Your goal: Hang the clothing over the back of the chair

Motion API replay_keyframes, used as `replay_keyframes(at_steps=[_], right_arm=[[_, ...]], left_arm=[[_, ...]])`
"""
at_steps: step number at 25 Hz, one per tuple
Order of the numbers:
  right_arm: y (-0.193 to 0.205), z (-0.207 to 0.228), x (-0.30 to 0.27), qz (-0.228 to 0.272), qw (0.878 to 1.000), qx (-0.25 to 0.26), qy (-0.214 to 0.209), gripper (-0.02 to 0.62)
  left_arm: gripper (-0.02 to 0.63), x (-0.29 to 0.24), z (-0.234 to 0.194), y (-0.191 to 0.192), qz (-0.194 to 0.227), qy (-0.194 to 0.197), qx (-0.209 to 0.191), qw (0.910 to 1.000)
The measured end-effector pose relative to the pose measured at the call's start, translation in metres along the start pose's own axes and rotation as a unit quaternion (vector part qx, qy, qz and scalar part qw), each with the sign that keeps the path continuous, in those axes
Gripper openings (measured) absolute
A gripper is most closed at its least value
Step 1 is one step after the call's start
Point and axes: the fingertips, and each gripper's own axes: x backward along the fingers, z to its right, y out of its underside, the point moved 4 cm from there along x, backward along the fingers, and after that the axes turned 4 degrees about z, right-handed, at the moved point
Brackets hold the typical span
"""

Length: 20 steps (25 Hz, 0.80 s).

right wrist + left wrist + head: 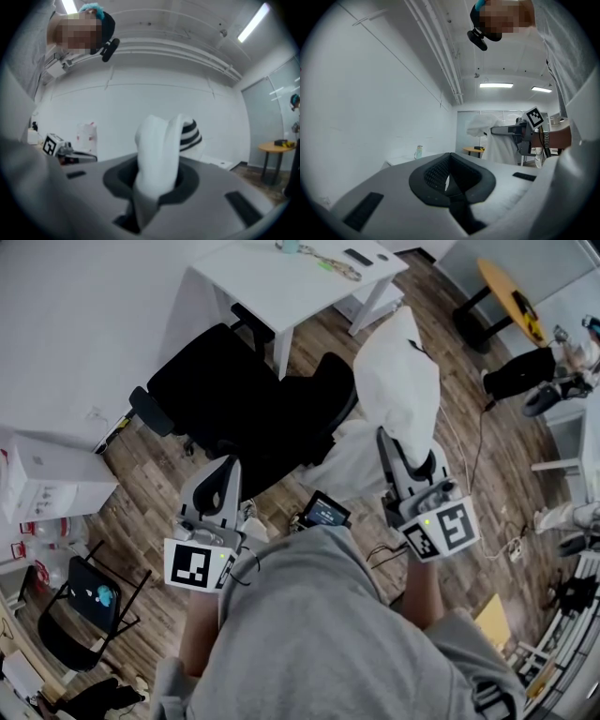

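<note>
Wood floor (141, 474), black chair (234, 399): my right hand-held gripper (390, 439) clamps the white garment (398, 381) beside the chair's back; my left hand-held gripper (223, 471) is closed, empty. Next, I'd say, lift over and drape.

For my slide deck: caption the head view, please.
A white fabric garment hangs from the right gripper beside a black office chair; left gripper empty.

Clothing (398, 381) white w/ blk-wht striped trim (191, 133); chair (244, 409) blk; table (281, 282) white; floor (141, 479) brown wood-grain; person's top (319, 634) grey.
</note>
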Motion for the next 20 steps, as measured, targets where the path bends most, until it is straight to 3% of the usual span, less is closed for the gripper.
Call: replay_keyframes(at_steps=[20], right_arm=[[-0.015, -0.028, -0.061, -0.018, 0.999, 0.047, -0.002, 0.098]], left_arm=[[0.035, -0.016, -0.056, -0.001, 0.009, 0.033, 0.016, 0.9993]])
